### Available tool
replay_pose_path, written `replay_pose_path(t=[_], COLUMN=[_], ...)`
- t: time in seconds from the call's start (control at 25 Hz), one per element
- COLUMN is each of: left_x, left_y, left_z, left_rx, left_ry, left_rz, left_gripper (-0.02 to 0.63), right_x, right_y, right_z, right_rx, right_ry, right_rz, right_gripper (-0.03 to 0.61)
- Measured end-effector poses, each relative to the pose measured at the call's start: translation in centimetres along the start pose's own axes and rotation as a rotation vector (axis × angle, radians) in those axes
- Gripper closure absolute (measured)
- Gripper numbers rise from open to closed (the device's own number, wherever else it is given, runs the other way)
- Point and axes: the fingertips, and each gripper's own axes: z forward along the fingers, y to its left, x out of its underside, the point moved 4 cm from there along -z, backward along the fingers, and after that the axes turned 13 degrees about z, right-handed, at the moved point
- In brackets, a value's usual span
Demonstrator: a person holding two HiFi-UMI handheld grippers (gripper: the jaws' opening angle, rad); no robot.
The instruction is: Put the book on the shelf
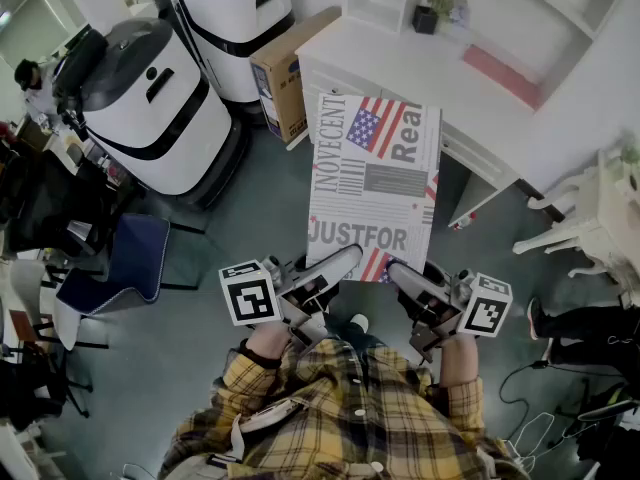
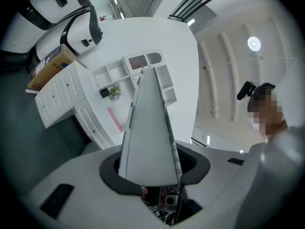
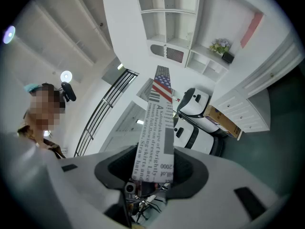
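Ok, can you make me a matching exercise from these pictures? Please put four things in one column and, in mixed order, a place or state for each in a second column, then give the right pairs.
Things
1. book
2. cardboard box
3. potted plant
4. blue chair

Places or states
A. on top of the white desk
B. on the floor, at the left of the head view
C. held at its near edge by the left gripper and the right gripper
D. against the left end of the white desk

Pairs: 1-C, 2-D, 3-A, 4-B
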Motion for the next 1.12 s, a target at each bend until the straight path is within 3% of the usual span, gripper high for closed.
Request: replay_pose_path(t=[0.84,1.12], left_x=[0.3,3.0], left_y=[-0.2,-2.3], left_z=[-0.2,-0.9], left_rx=[0.002,0.008], left_ry=[-0.004,0.010], left_rz=[-0.004,-0.004], left_gripper=[0.434,0.434], right_x=[0.2,2.8], right_y=[0.0,1.0], right_z=[-0.1,-2.7], right_rx=[-0.008,-0.003], right_ry=[-0.016,-0.032], right_rz=[0.005,0.009], right_gripper=[0.383,0.383])
